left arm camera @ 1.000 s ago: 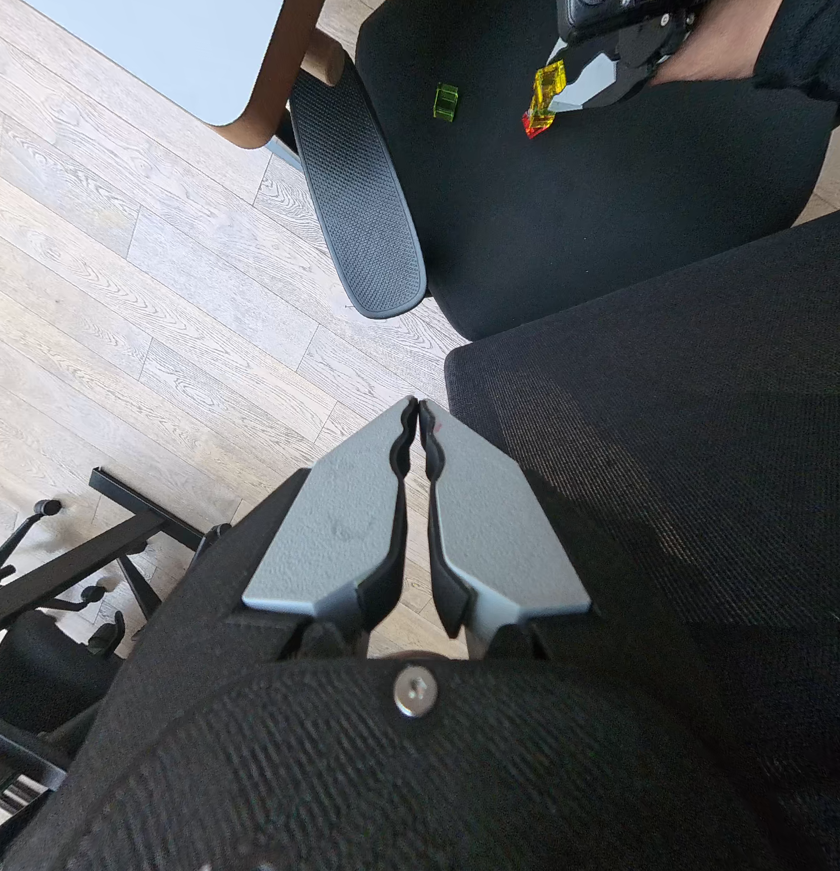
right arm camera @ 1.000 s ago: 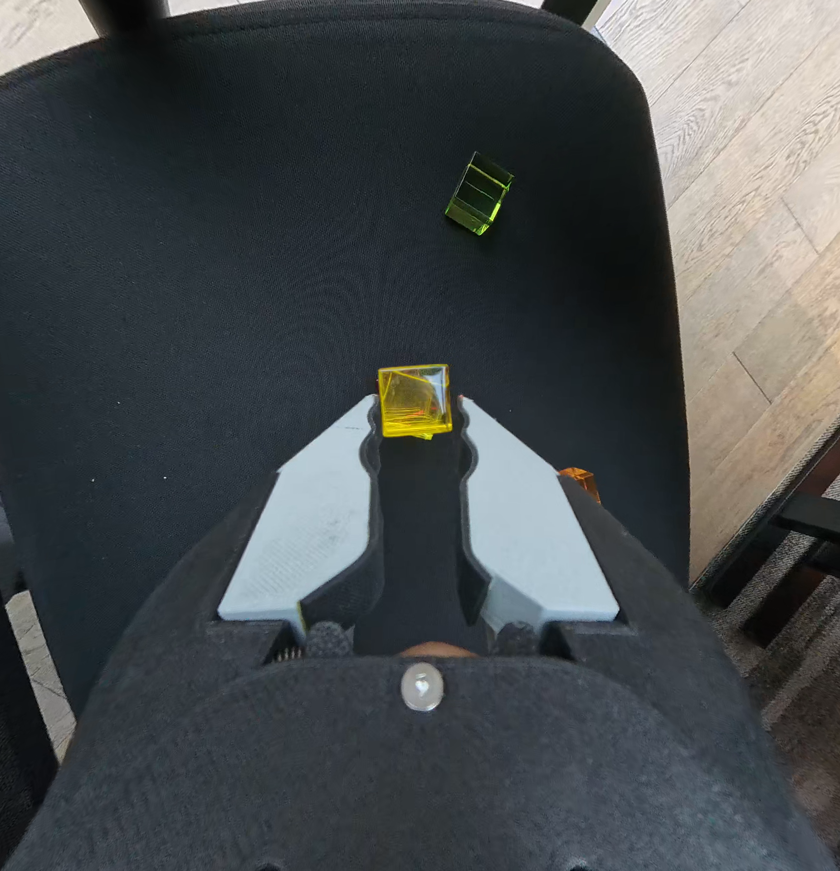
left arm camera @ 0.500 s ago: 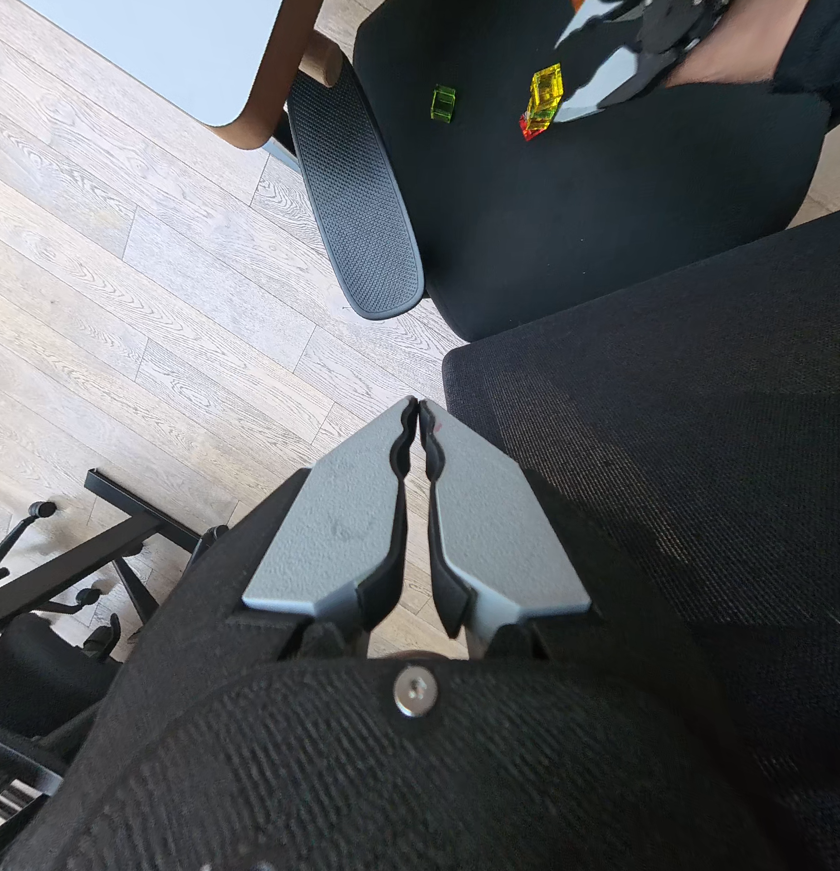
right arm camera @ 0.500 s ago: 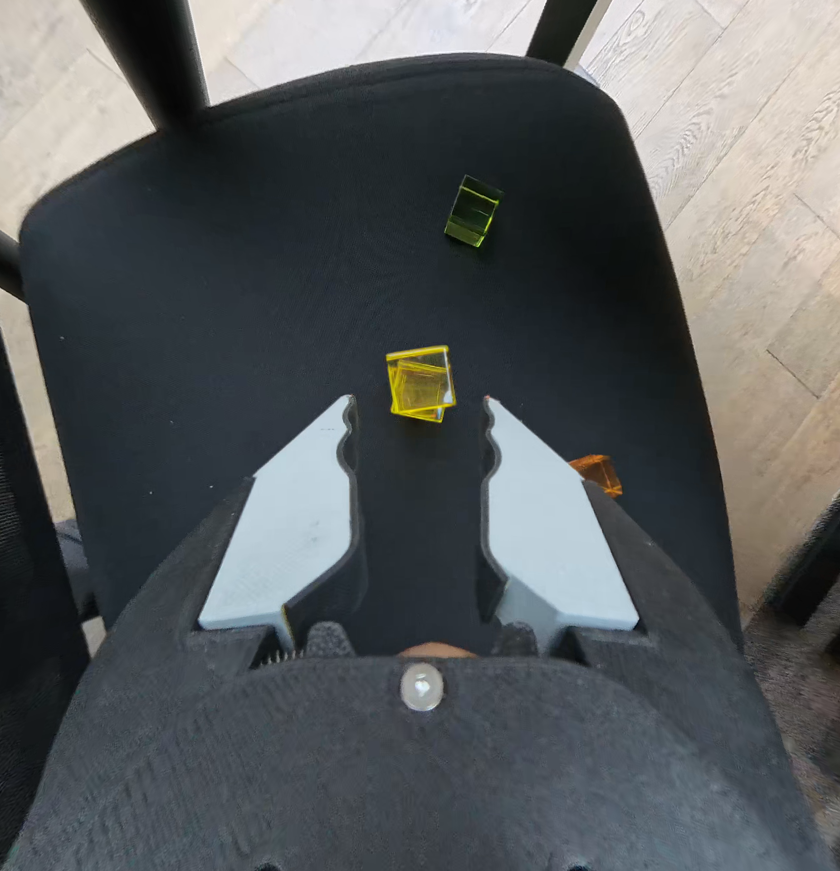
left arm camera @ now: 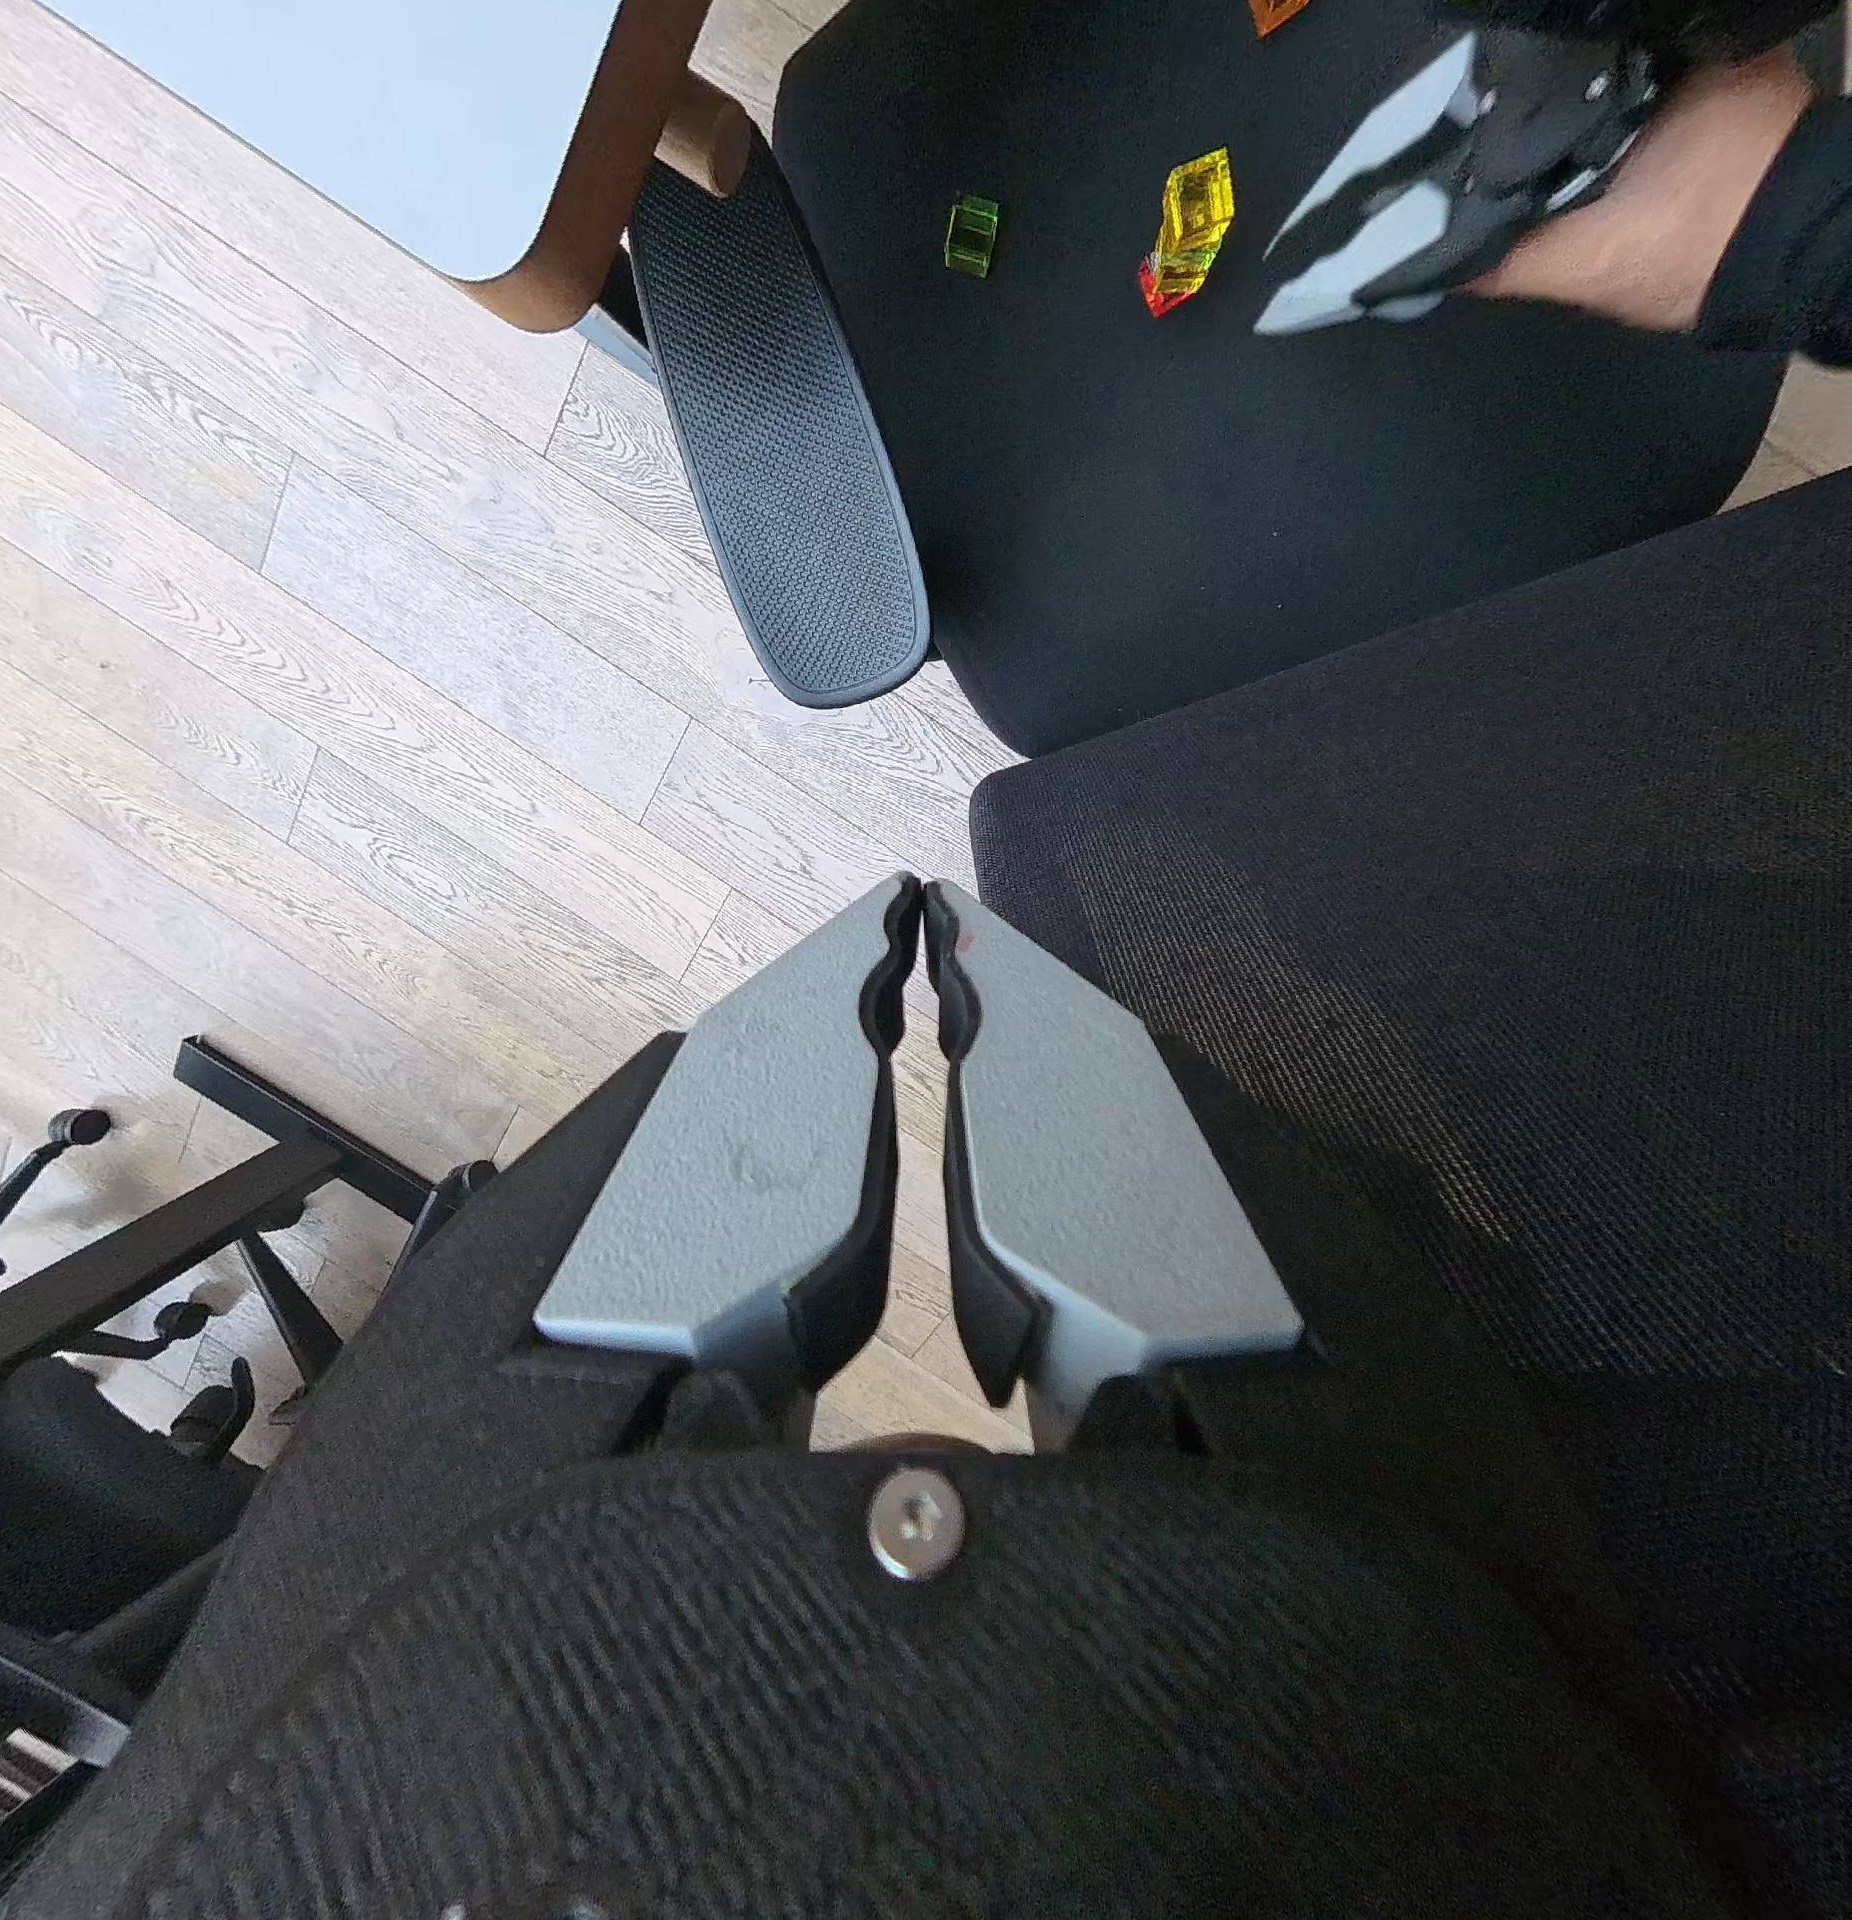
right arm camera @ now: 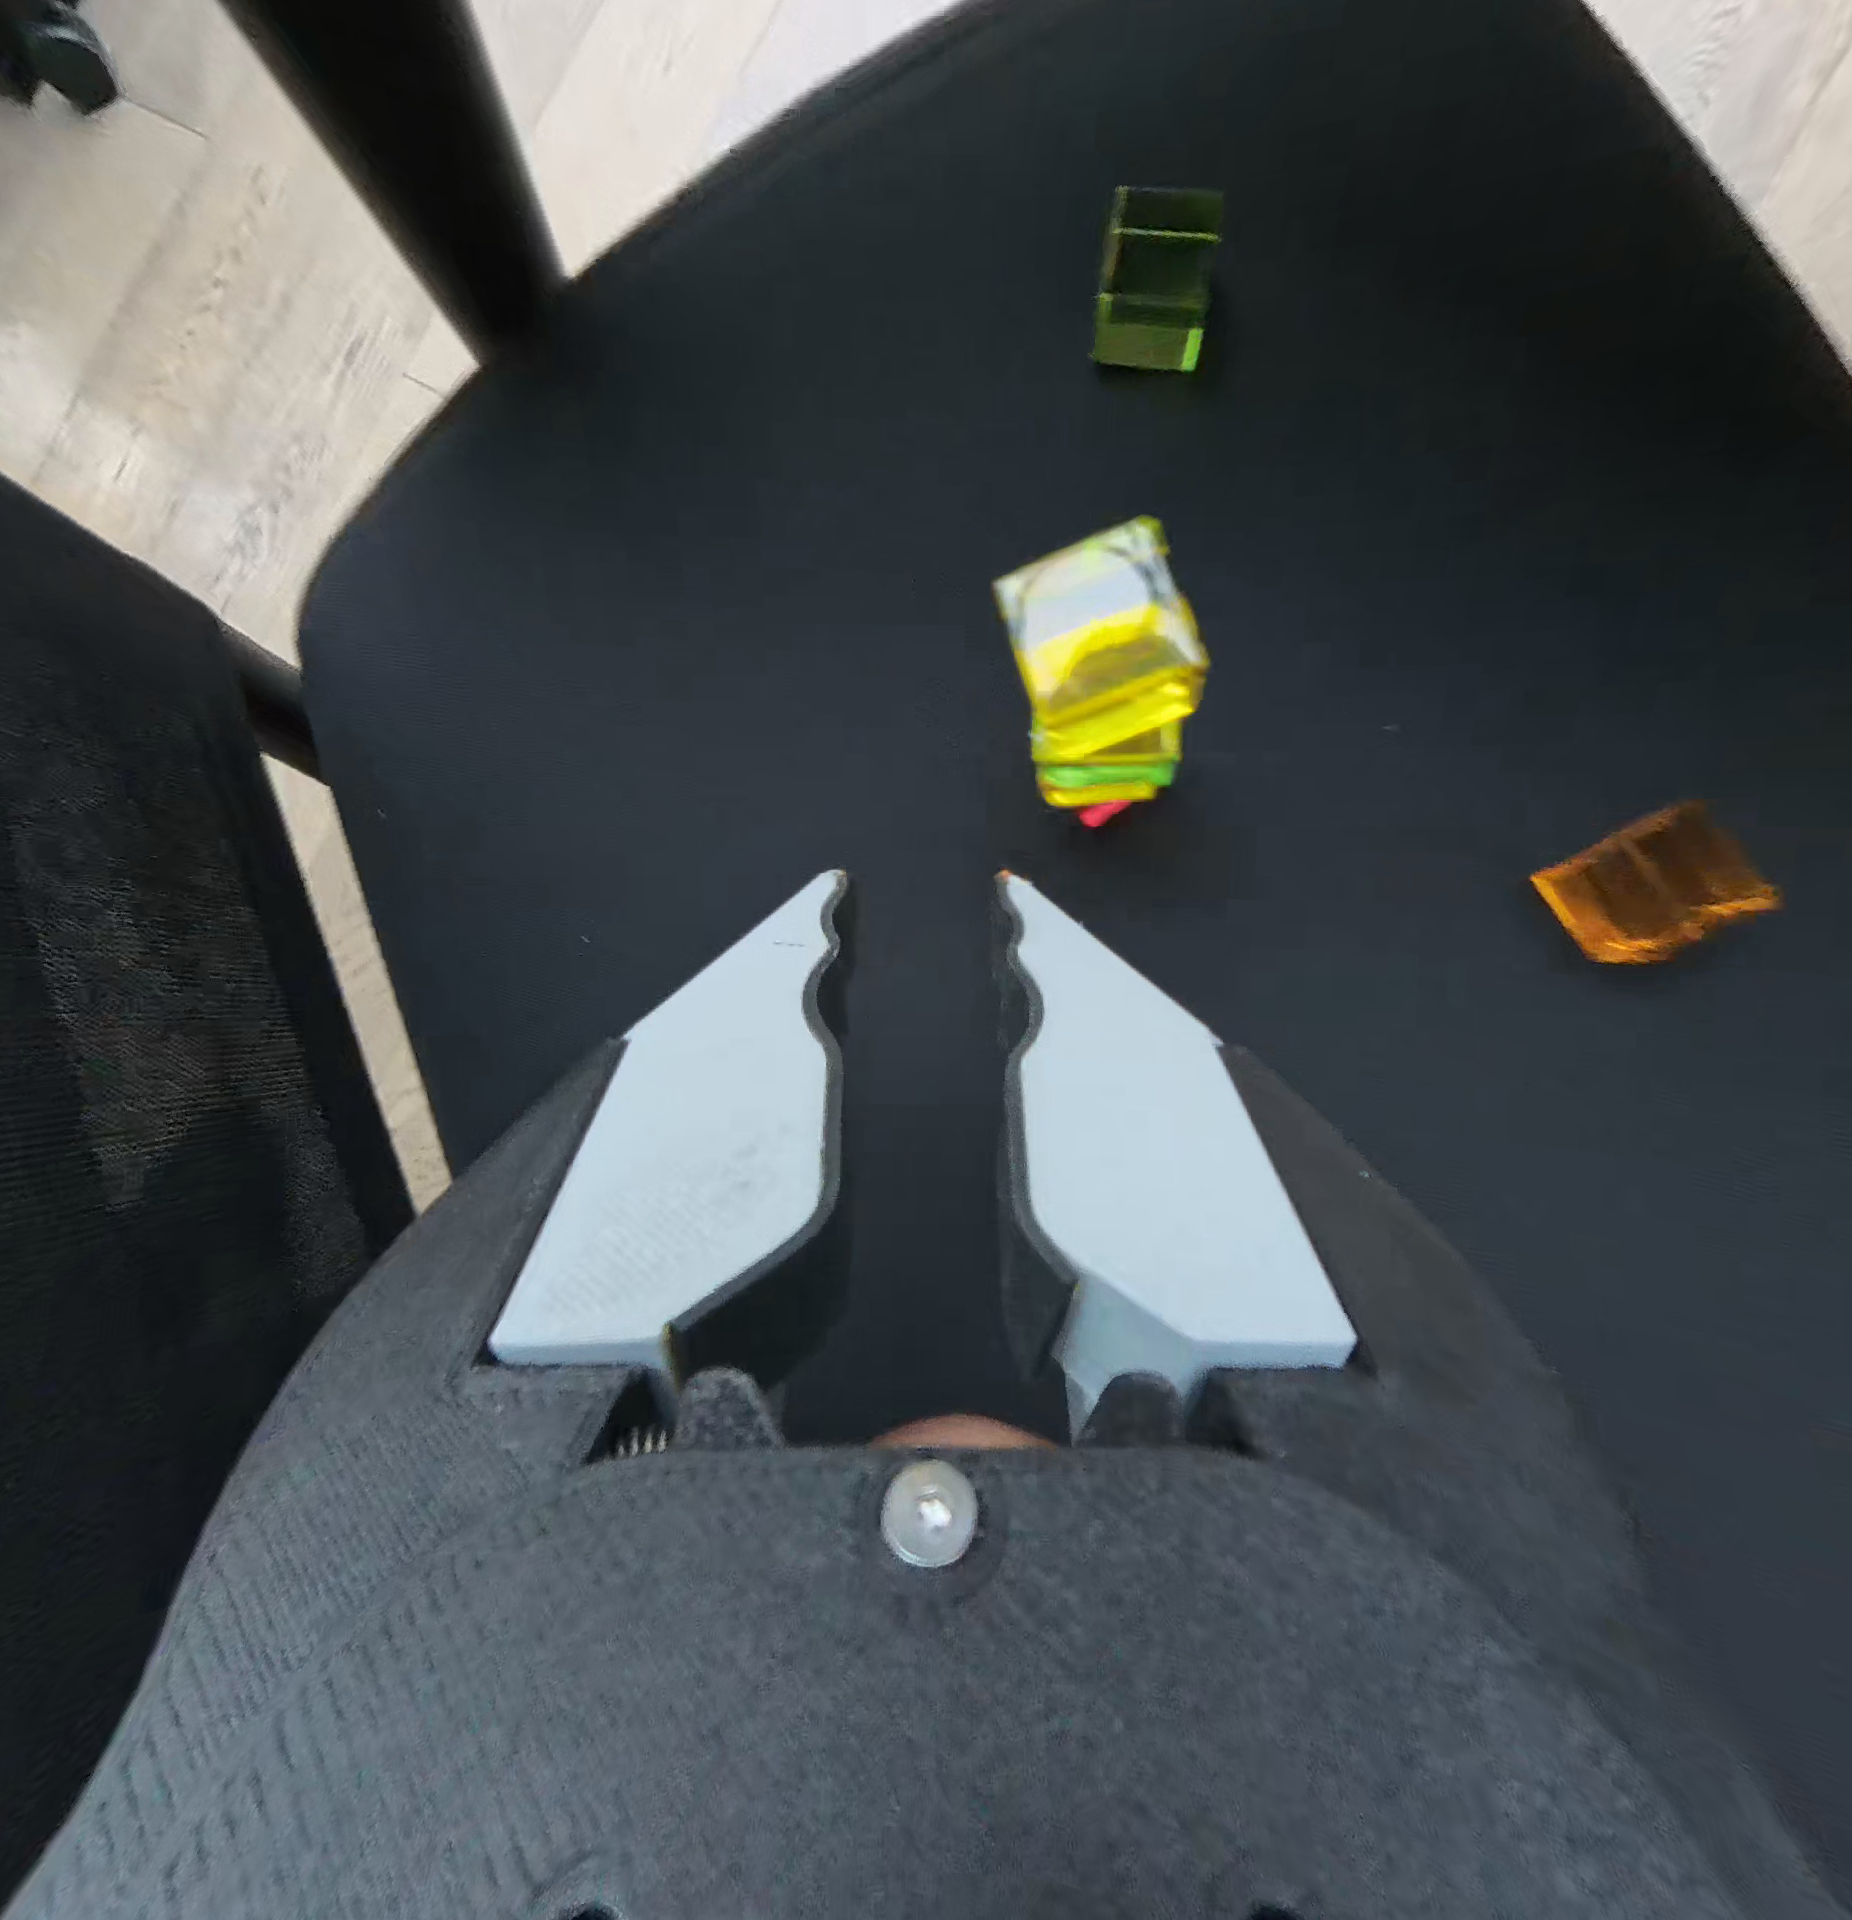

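Over the black chair seat [right arm camera: 693, 623] my right hand-held gripper [right arm camera: 922, 883] hung released, its two grey fingers spread and gripping nothing. Just ahead of its tips stood a small stack of clear blocks [right arm camera: 1104, 675], yellow on top with a sliver of red showing at the base. A green block [right arm camera: 1156, 281] sat farther back on the seat, and an orange block [right arm camera: 1654, 883] lay off to the right. My left hand-held gripper [left arm camera: 920, 896] was clenched on nothing, above the wood floor [left arm camera: 278, 675] beside a second dark seat [left arm camera: 1473, 935].
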### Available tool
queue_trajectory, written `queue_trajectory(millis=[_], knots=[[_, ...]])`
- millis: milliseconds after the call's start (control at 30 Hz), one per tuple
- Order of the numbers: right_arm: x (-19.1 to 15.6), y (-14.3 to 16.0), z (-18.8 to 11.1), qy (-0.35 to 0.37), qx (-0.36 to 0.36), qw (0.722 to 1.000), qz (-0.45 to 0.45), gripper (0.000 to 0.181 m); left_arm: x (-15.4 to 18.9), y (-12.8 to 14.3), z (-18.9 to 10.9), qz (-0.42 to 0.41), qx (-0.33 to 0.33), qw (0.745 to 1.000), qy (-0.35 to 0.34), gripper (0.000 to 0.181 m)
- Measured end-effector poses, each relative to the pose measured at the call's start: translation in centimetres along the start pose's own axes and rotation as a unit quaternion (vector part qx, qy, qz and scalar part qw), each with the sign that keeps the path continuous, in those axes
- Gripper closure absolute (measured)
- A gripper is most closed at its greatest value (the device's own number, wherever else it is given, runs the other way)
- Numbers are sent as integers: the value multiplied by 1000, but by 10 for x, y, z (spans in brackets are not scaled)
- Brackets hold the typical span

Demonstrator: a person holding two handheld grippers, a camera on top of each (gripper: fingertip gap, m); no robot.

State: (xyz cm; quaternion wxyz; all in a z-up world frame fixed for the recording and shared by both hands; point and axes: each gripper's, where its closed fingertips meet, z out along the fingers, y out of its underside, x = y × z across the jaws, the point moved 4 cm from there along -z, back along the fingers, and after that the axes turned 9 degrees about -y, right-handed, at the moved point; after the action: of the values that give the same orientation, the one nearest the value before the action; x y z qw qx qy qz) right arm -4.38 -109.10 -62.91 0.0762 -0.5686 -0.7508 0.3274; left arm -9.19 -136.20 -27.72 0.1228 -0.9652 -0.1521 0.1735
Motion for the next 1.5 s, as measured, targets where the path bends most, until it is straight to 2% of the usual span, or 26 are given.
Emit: queue_trajectory(millis=[67,133,200,267,400,600,867,1100,1300,1500], knots=[[-16,-5,13,-9,10,1000,-5,155,0,0,0,-1,1,1000,1,181],[-25,-12,26,14,12,999,-33,157,0,0,0,-1,0,1000,2,181],[-27,-15,37,44,5,997,-68,167,1,0,0,1,-1,1000,2,181],[-30,-14,49,34,-3,996,-79,172,1,0,0,0,0,1000,1,181],[-25,-11,68,29,-15,997,-72,173,0,0,0,-5,3,1000,1,181],[-13,-25,74,65,3,996,-67,178,0,0,0,-6,3,1000,3,181],[33,-13,54,115,12,993,-2,181,0,-1,-1,-9,7,1000,8,181],[37,5,36,110,-4,994,2,174,1,-2,-1,-11,8,1000,11,181],[46,10,-8,116,25,993,19,158,1,-2,-1,-11,10,1000,12,181],[105,5,-57,200,54,974,89,151,1,-2,-2,-12,11,1000,13,181]])
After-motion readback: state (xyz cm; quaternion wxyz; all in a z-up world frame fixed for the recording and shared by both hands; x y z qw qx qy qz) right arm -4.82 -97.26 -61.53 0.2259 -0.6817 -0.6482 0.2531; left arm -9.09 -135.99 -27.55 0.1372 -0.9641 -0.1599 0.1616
